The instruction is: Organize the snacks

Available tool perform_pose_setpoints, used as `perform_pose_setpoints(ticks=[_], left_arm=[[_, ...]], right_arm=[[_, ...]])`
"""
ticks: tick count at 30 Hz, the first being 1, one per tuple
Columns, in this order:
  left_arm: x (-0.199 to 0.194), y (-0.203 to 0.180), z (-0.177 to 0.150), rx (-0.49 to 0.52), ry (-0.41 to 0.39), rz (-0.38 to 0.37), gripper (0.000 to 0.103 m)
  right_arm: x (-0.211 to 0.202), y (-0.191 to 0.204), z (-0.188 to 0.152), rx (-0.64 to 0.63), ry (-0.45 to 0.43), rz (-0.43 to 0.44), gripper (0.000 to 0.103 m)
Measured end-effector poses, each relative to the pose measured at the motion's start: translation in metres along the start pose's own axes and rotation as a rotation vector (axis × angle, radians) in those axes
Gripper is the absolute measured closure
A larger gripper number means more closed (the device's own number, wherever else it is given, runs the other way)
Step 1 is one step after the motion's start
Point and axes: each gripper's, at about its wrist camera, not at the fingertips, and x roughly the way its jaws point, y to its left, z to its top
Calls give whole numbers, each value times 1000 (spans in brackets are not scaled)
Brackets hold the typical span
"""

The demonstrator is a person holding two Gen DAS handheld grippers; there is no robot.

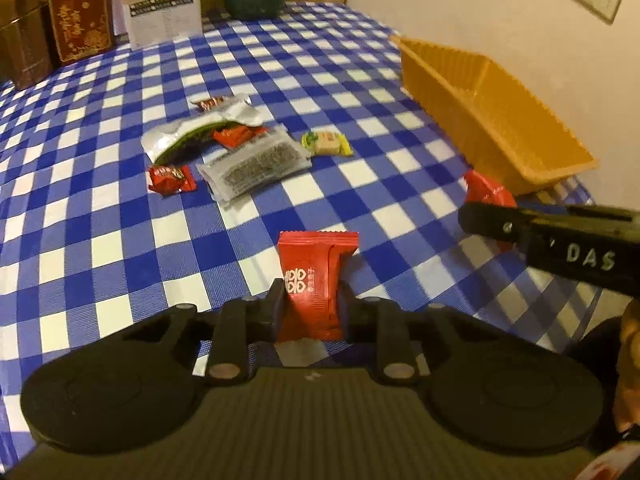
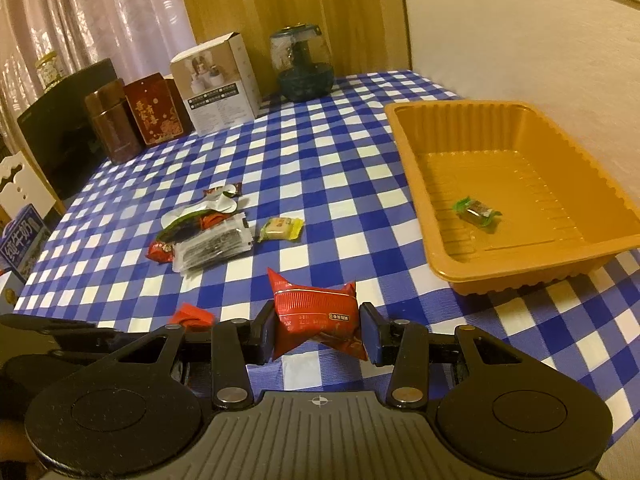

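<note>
My left gripper (image 1: 310,304) is shut on a red snack packet (image 1: 316,276), held upright above the blue checked tablecloth (image 1: 120,248). My right gripper (image 2: 316,332) is shut on a crumpled red packet (image 2: 316,312). That packet also shows in the left wrist view as a red packet (image 1: 486,192) beside the orange tray (image 1: 500,120). The tray (image 2: 440,264) stands at the right and holds one green-wrapped candy (image 2: 478,212). On the cloth lie a silver-green pouch (image 1: 180,140), a clear packet of dark seeds (image 1: 256,164), a yellow-green cake (image 1: 326,142) and small red candies (image 1: 170,178).
At the table's far edge stand brown tins (image 2: 112,124), a red box (image 2: 156,108), a white carton (image 2: 220,80) and a dark glass jar (image 2: 304,64). A wall runs close behind the tray. A milk carton (image 2: 22,240) stands off the left edge.
</note>
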Motion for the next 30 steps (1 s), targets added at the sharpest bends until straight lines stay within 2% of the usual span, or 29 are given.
perform_pose_setpoints(ticks=[15, 30], left_arm=[[-45, -29, 17, -73, -83, -38, 80], [-42, -85, 51, -34, -114, -121, 80]], right_arm=[[-45, -19, 6, 19, -60, -27, 60], [-75, -74, 22, 70, -122, -121, 60]])
